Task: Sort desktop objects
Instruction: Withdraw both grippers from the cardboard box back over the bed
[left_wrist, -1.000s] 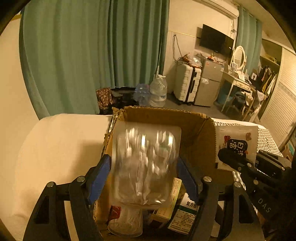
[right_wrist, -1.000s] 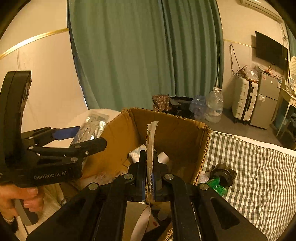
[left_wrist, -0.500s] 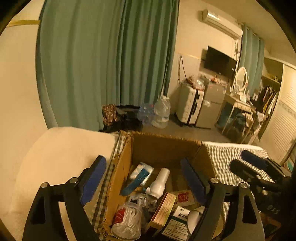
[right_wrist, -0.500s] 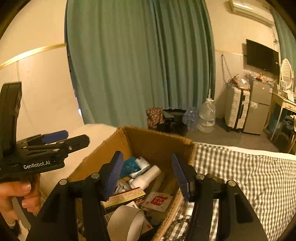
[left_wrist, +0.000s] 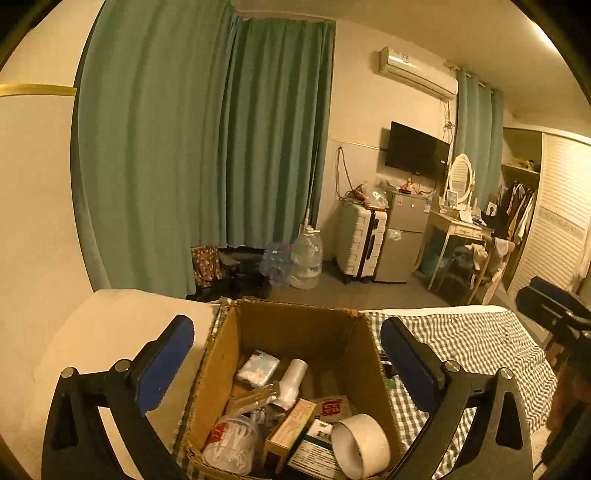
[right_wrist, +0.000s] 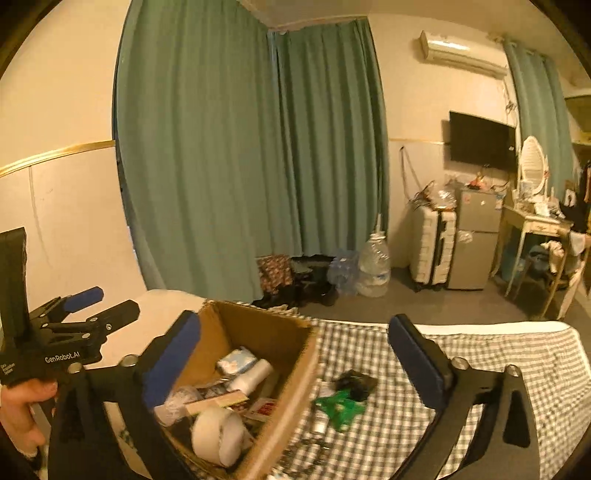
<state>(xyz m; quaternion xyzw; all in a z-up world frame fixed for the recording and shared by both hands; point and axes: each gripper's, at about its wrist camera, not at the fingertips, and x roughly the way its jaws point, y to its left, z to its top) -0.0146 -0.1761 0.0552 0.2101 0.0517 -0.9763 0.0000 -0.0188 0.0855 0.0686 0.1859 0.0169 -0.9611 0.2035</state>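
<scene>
Dim, amber-lit bedroom: green curtains (left_wrist: 207, 147), wall-mounted television (left_wrist: 416, 150), white suitcase (left_wrist: 360, 240) beside a small grey fridge (left_wrist: 400, 240), large water jug (left_wrist: 306, 256) on the floor. In front, a bed under a checked cover (right_wrist: 461, 354).

On the bed, an open cardboard box (left_wrist: 295, 325), top flaps up. Inside: roll of white tape (left_wrist: 360, 448) at the near right corner, white bottle (left_wrist: 291, 380) lying along the middle, pale blue packet (left_wrist: 258, 368) toward the far left, clear plastic cup (left_wrist: 231, 445) at the near left, flat cartons (left_wrist: 291, 430) between cup and tape.

Left gripper (left_wrist: 286, 354) above the box, jaws opening and spread wide, blue pads clear of everything, nothing between them. Right gripper (right_wrist: 293, 350) likewise opening wide and empty, straddling the box's right wall. Seen from the right wrist, a hand (right_wrist: 22, 410) around the left gripper's handle.

Just right of the box, on the checked cover: green wrapper (right_wrist: 341, 406) touching a dark object (right_wrist: 354, 382), possibly a crumpled bag, too blurred to be sure.
</scene>
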